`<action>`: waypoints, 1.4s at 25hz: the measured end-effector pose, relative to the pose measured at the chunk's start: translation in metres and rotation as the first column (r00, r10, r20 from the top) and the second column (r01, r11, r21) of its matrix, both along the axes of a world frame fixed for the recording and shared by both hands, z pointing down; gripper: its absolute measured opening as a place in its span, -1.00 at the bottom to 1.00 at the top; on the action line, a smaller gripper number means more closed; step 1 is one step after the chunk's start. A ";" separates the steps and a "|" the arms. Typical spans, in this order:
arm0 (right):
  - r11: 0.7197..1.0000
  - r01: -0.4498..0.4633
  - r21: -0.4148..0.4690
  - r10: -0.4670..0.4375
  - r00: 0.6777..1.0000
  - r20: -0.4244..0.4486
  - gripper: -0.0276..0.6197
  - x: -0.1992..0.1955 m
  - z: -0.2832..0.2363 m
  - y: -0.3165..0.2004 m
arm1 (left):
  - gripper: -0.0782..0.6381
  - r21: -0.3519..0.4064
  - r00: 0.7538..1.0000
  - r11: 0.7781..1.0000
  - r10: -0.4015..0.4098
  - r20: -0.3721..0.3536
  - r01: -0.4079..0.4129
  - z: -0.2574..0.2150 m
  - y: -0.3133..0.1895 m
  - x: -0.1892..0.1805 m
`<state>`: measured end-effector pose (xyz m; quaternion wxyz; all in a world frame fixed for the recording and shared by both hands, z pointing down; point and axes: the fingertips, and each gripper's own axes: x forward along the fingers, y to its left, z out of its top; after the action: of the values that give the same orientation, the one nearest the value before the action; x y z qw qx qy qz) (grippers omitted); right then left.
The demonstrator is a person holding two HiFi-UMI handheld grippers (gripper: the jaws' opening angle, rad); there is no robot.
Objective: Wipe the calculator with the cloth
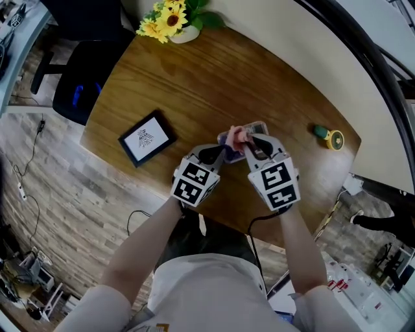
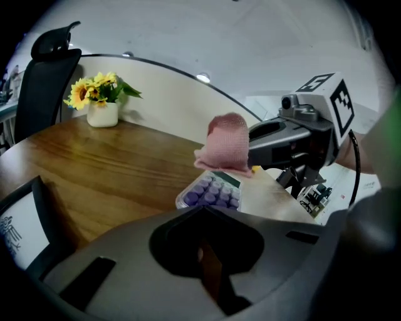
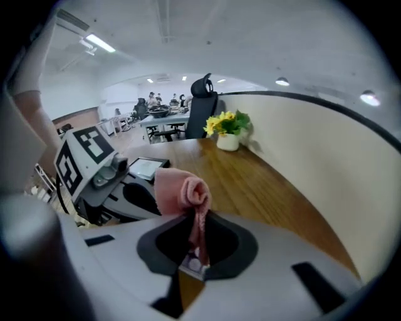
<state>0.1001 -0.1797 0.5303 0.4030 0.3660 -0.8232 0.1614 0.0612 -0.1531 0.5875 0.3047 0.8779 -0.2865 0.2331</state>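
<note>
A small calculator [image 2: 212, 191] with purple keys sticks out past my left gripper [image 2: 207, 263], which looks shut on its near end; that end is hidden by the gripper body. My right gripper [image 3: 197, 251] is shut on a rolled pink cloth [image 3: 178, 191]. The cloth [image 2: 225, 145] rests on the calculator's far end, by its display. In the head view both grippers meet over the front middle of the wooden table [image 1: 214, 71]: left gripper [image 1: 224, 152], right gripper [image 1: 249, 144], cloth [image 1: 238, 135] and calculator [image 1: 258, 127] between them.
A black-framed picture [image 1: 147, 138] lies on the table to the left. A white vase of yellow flowers [image 1: 172, 19] stands at the far edge. A small green and yellow object [image 1: 331, 137] sits to the right. A dark office chair [image 1: 78, 91] stands beyond the left edge.
</note>
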 end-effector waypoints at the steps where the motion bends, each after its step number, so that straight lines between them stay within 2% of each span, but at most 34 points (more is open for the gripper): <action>1: 1.000 0.023 -0.015 -0.023 1.000 0.011 -0.80 -0.012 0.006 0.006 | -0.77 0.002 1.000 1.000 -0.002 0.000 0.002 0.000 0.000 0.000; 3: 0.998 0.046 -0.052 -0.045 0.999 0.022 -0.80 -0.028 0.021 0.017 | -0.78 0.007 1.000 1.000 -0.007 0.001 0.007 0.000 -0.002 -0.001; 5: 0.996 0.054 -0.068 -0.055 0.998 -0.004 -0.80 -0.030 0.038 0.023 | -0.77 0.014 1.000 1.000 -0.009 0.003 0.009 0.001 -0.003 0.000; 13: 0.986 0.168 -0.005 -0.167 0.975 -0.145 -0.80 -0.008 0.051 0.023 | -0.78 0.018 1.000 1.000 -0.006 0.004 0.006 0.000 -0.001 0.000; 18: 0.994 0.105 -0.009 -0.105 0.974 -0.200 -0.79 0.035 0.052 0.015 | -0.78 0.002 1.000 1.000 -0.001 -0.001 0.001 0.001 0.000 0.000; 22: 0.999 0.038 -0.012 -0.040 0.959 -0.280 -0.80 0.073 0.054 0.006 | -0.77 0.015 1.000 1.000 -0.006 0.004 0.006 0.001 0.000 0.000; 24: 1.000 0.006 0.011 -0.002 0.960 -0.278 -0.80 0.079 0.046 0.003 | -0.78 0.016 1.000 1.000 -0.005 0.005 0.005 0.001 0.000 0.000; 26: 0.996 -0.029 0.081 0.049 0.962 -0.267 -0.80 0.080 0.029 -0.004 | -0.78 0.010 1.000 1.000 -0.004 0.005 0.004 0.001 0.000 0.000; 29: 0.981 -0.112 0.157 0.138 0.977 -0.165 -0.80 0.073 -0.004 -0.013 | -0.78 0.007 1.000 1.000 -0.003 0.003 0.003 0.000 0.000 0.000; 31: 0.977 -0.106 0.183 0.127 0.986 -0.108 -0.80 0.056 -0.019 -0.011 | -0.78 0.006 1.000 1.000 -0.003 0.004 0.003 0.000 0.000 -0.001; 35: 0.975 -0.002 0.224 0.017 0.998 -0.066 -0.80 0.010 -0.021 0.004 | -0.78 0.008 1.000 1.000 -0.002 0.005 0.002 0.000 0.000 -0.001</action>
<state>0.1103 -0.1762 0.5089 0.3860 0.4183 -0.8202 0.0573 0.0599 -0.1535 0.5876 0.3006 0.8782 -0.2893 0.2337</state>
